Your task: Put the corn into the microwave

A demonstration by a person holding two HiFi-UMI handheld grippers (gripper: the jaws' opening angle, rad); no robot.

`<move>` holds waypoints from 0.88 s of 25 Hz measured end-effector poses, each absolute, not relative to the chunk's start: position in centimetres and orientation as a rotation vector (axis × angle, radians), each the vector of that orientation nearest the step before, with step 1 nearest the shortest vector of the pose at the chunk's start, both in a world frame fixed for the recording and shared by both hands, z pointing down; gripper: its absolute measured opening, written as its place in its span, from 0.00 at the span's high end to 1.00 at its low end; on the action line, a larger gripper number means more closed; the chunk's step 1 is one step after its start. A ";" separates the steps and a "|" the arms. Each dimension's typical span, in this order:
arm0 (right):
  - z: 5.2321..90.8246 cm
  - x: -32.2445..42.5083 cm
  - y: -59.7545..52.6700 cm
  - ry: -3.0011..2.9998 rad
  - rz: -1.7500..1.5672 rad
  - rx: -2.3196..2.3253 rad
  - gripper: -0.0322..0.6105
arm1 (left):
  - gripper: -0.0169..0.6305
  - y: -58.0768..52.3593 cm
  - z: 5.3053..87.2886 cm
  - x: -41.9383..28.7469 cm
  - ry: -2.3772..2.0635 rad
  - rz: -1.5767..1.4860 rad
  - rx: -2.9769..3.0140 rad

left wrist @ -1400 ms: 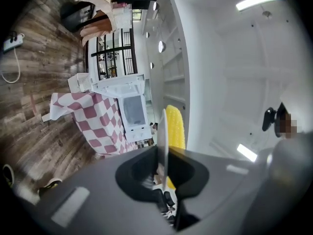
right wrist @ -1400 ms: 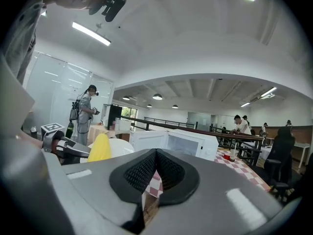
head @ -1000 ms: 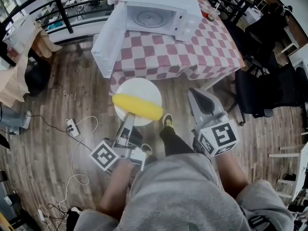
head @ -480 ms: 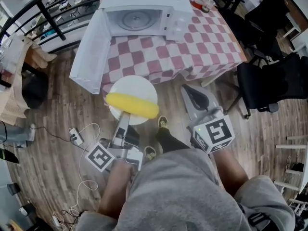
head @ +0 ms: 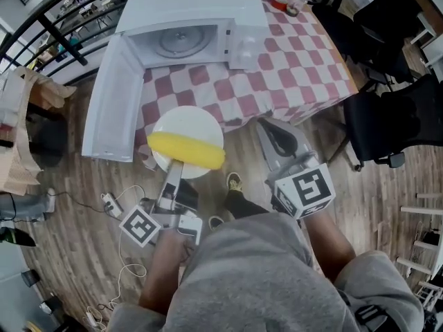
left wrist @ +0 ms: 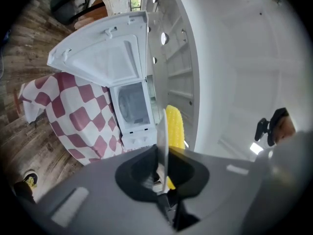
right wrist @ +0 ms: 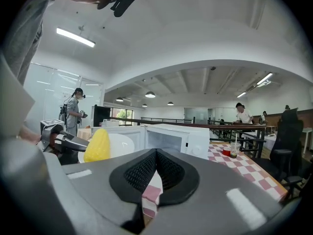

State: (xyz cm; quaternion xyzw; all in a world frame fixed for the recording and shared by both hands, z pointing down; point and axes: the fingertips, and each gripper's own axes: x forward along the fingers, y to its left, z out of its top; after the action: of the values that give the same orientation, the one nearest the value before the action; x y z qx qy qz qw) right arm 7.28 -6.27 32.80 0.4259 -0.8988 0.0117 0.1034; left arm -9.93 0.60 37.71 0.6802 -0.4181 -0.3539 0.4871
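A yellow corn cob (head: 185, 150) lies on a round white plate (head: 187, 120). My left gripper (head: 173, 170) is shut on the plate's near rim and holds it level just in front of the table. In the left gripper view the plate (left wrist: 162, 131) shows edge-on between the jaws, with the corn (left wrist: 175, 125) on it. The white microwave (head: 187, 16) stands on the table beyond, its door (head: 111, 109) swung wide to the left and its cavity with the glass turntable (head: 181, 41) bare. My right gripper (head: 275, 135) hangs shut to the right of the plate with nothing in it.
The table (head: 297, 68) has a red and white checked cloth. A drink cup (head: 295, 4) and a red bowl (head: 280, 2) stand at its far right. A black office chair (head: 394, 123) is on the right. Cables and a power strip (head: 109, 200) lie on the wooden floor.
Both grippers and the plate with the corn have come closer to the table and the open microwave. The grip on the plate is unchanged.
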 end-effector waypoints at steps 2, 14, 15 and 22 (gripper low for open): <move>33.0 7.5 -7.6 -2.662 0.052 1.247 0.96 | 0.92 -0.6 37.4 -9.7 -1.023 -0.860 1.654; 33.8 8.3 -13.8 -2.720 0.109 1.190 0.96 | 0.92 -6.1 37.3 -8.3 -1.074 -0.855 1.641; 33.7 8.4 -14.2 -2.725 0.112 1.187 0.96 | 0.92 -6.5 37.3 -8.2 -1.077 -0.856 1.639; 33.8 8.9 -16.8 -2.749 0.122 1.169 0.96 | 0.92 -9.0 37.4 -7.4 -1.087 -0.871 1.633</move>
State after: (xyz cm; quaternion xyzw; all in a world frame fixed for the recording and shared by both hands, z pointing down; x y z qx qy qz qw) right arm 8.87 -16.79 33.85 0.3899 -0.9169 0.0406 0.0757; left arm -7.36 -9.00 37.43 0.6686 -0.4451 -0.3564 0.4773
